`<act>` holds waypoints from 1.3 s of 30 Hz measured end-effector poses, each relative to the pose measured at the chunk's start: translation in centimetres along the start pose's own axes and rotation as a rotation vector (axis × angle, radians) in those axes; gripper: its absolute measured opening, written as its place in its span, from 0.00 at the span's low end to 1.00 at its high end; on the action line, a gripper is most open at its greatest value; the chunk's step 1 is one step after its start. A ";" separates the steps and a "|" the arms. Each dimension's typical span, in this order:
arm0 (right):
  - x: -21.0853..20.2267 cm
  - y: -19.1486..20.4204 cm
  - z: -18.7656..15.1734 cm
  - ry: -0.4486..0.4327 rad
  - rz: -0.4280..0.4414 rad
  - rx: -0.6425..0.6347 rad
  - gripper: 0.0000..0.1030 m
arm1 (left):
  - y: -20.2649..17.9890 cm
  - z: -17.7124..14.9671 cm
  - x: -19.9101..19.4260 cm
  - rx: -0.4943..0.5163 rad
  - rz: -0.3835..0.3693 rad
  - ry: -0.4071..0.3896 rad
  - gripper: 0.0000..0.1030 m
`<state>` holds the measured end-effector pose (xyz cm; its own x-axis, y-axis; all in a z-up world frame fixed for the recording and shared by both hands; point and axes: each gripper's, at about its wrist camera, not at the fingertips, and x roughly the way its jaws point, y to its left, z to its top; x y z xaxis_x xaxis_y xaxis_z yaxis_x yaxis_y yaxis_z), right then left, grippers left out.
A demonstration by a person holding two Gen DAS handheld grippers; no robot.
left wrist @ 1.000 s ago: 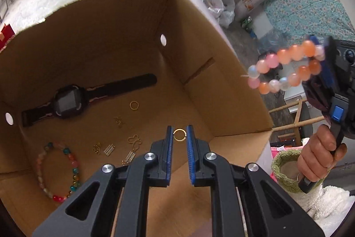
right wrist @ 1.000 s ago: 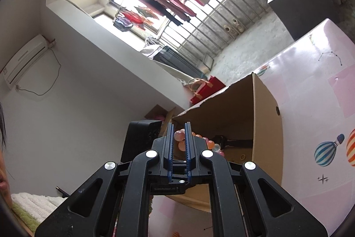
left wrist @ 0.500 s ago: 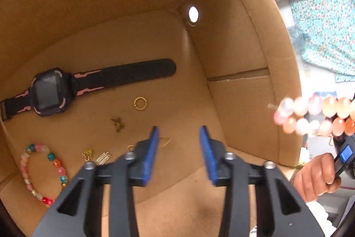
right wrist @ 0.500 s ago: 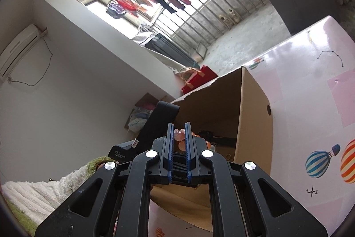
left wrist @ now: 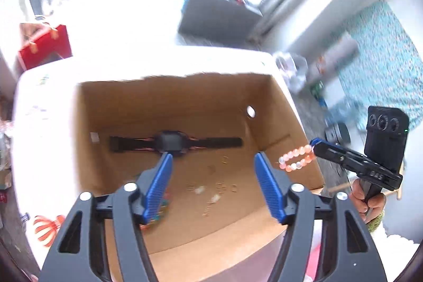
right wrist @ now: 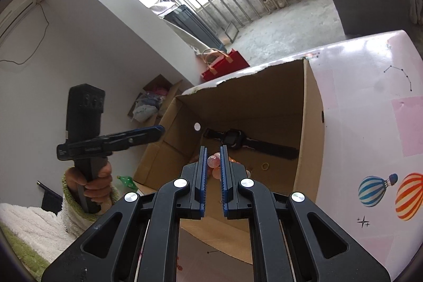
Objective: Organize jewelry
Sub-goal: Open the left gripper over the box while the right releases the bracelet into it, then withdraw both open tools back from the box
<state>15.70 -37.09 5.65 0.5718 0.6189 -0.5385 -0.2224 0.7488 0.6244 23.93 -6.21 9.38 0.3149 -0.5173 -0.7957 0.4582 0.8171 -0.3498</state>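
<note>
Pinched a bead bracelet (left wrist: 296,151) in the right tool (right wrist: 212,149), fingers pressed nearly together on one or two beads, with the rest of the loop hanging free beyond the tips. Hung at the near corner of an open cardboard box (left wrist: 171,102), ahead of and below that tool, not yet lowered to the floor of the box.

Was spreading the left tool (left wrist: 212,155) at this moment, with nothing between its fingers. Looked down past them onto a black watch (left wrist: 171,142) laid flat just beyond the tips, and onto small gold pieces (left wrist: 219,186) scattered below and between them. Caught a colourful beaded thing (left wrist: 158,205) beside the left finger, too blurred to tell more.

Judged the bracelet light and limp: round, glossy beads on what was probably an elastic cord, so apt to swing, roll and slip out of a pinch on a single bead. Seemed safer gripped across the cord between two beads, or across two strands together. Looked hard rather than fragile, though a drop onto cardboard could send it rolling into the gold pieces.

Called for a low, slow release onto a bare patch ahead of the right tool, short of the watch and clear of a gold ring (right wrist: 265,165) to the right of its tips.
</note>
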 end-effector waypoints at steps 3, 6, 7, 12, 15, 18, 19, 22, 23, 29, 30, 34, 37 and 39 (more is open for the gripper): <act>1.3 0.5 -0.3 0.080 -0.123 -0.043 0.08 | 2.0 -1.6 -3.2 -0.069 0.047 -0.091 0.72; 2.1 1.0 -0.7 0.140 -0.278 -0.087 0.08 | 4.8 -3.9 -5.6 -0.141 0.066 -0.143 0.76; 2.0 1.3 -0.9 0.140 -0.323 -0.108 0.08 | 5.5 -4.4 -5.8 -0.163 0.072 -0.150 0.77; 1.0 2.6 -1.2 0.104 -0.414 -0.160 0.13 | 7.5 -7.4 -6.1 -0.208 0.070 -0.144 0.77; -0.3 2.8 -1.4 0.046 -0.445 -0.143 0.18 | 7.7 -8.2 -5.7 -0.221 0.068 -0.141 0.78; -2.1 2.0 -1.6 -0.032 -0.441 -0.067 0.33 | 7.4 -8.8 -5.0 -0.235 0.027 -0.146 0.81; -2.4 1.6 -1.7 -0.050 -0.444 -0.037 0.35 | 7.4 -9.1 -4.6 -0.244 0.008 -0.144 0.82; -2.4 -0.8 -2.4 -0.051 -0.417 0.077 0.35 | 7.0 -9.4 -3.0 -0.275 -0.031 -0.116 0.82; -2.1 -1.6 -2.7 -0.039 -0.394 0.110 0.35 | 6.8 -9.7 -2.5 -0.281 -0.040 -0.107 0.82; -0.3 -2.9 -3.9 0.023 -0.296 0.198 0.29 | 6.0 -9.6 -0.6 -0.275 -0.033 -0.091 0.84; -0.4 -2.6 -3.9 0.026 -0.304 0.186 0.29 | 6.0 -9.6 -0.6 -0.280 -0.036 -0.096 0.85; -0.5 -2.2 -4.0 0.030 -0.310 0.190 0.29 | 6.2 -9.8 -0.8 -0.268 -0.038 -0.102 0.85; -0.6 -2.0 -4.2 0.044 -0.311 0.196 0.29 | 6.0 -10.1 -0.8 -0.255 -0.010 -0.103 0.85; -0.5 -1.6 -4.6 0.048 -0.329 0.185 0.29 | 6.1 -10.5 -0.9 -0.262 -0.007 -0.103 0.85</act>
<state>12.15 -37.47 2.34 0.5502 0.3660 -0.7506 0.1163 0.8565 0.5029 17.73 1.91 2.83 0.4015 -0.5351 -0.7432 0.2345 0.8446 -0.4814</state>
